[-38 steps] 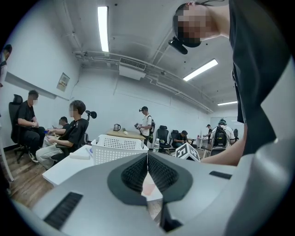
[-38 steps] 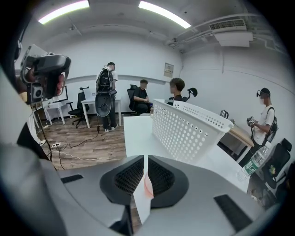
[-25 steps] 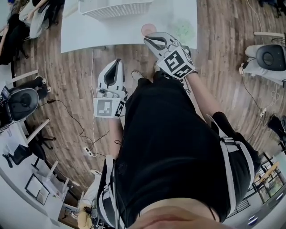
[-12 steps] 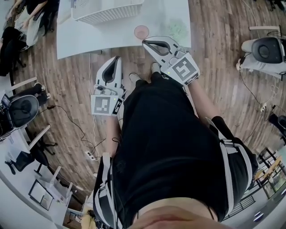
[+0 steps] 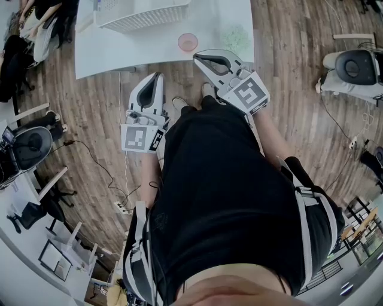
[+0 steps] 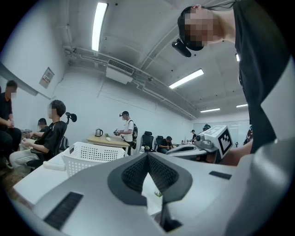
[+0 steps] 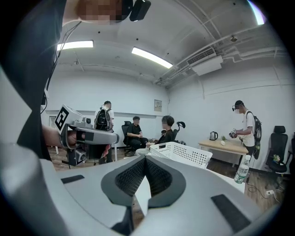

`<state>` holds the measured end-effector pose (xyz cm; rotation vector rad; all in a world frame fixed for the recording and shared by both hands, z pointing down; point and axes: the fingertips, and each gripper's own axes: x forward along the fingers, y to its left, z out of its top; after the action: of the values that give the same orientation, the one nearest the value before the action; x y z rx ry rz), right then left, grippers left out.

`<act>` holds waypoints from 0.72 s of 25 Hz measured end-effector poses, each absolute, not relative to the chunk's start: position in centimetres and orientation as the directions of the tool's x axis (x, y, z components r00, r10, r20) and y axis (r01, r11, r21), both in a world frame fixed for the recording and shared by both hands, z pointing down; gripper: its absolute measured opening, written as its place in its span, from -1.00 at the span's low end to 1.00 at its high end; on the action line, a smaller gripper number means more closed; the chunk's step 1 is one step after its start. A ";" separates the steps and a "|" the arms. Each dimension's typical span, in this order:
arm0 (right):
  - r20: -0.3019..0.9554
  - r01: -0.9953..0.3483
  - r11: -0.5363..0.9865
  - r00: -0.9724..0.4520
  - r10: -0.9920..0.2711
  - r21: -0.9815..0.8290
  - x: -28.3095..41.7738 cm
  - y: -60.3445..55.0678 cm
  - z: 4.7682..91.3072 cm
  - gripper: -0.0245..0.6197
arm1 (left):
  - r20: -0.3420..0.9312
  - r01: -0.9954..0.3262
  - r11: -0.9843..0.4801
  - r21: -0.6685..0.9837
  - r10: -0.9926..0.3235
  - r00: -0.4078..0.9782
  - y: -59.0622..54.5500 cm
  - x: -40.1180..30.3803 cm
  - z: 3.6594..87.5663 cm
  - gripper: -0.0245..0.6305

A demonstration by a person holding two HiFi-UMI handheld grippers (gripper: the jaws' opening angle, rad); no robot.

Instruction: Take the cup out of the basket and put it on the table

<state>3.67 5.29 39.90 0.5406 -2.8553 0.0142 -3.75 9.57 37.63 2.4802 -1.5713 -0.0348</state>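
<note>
Cup [image 5: 188, 42] stands on the white table [image 5: 119, 51], outside the basket [image 5: 146, 15] and just ahead of my right gripper [image 5: 197, 57]. I see both pairs of jaws pressed together with nothing between them. My left gripper [image 5: 158, 76] hangs just short of the table's edge.

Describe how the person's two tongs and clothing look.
Both the left tongs and right tongs are pale grey, tapering shells with black ribbed pads inside. Each carries a white cube printed with black square markers. The person wears a black top.
</note>
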 end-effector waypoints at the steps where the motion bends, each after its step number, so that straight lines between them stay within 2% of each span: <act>1: 0.236 -0.362 0.932 -0.903 -0.360 0.036 3.7 5.3 40.0 -0.87 | 0.092 -0.893 -0.412 0.181 -0.897 0.432 9.6 -3.8 37.7 -0.86; 18: 0.240 -0.391 0.918 -0.886 -0.395 0.066 1.7 6.7 39.3 -0.87 | 0.094 -0.891 -0.427 0.152 -0.891 0.443 12.0 -6.3 37.6 -0.86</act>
<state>1.65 6.68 39.30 0.5901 -2.8291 -0.0228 -6.26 12.00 37.56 2.5121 -1.5692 -0.0011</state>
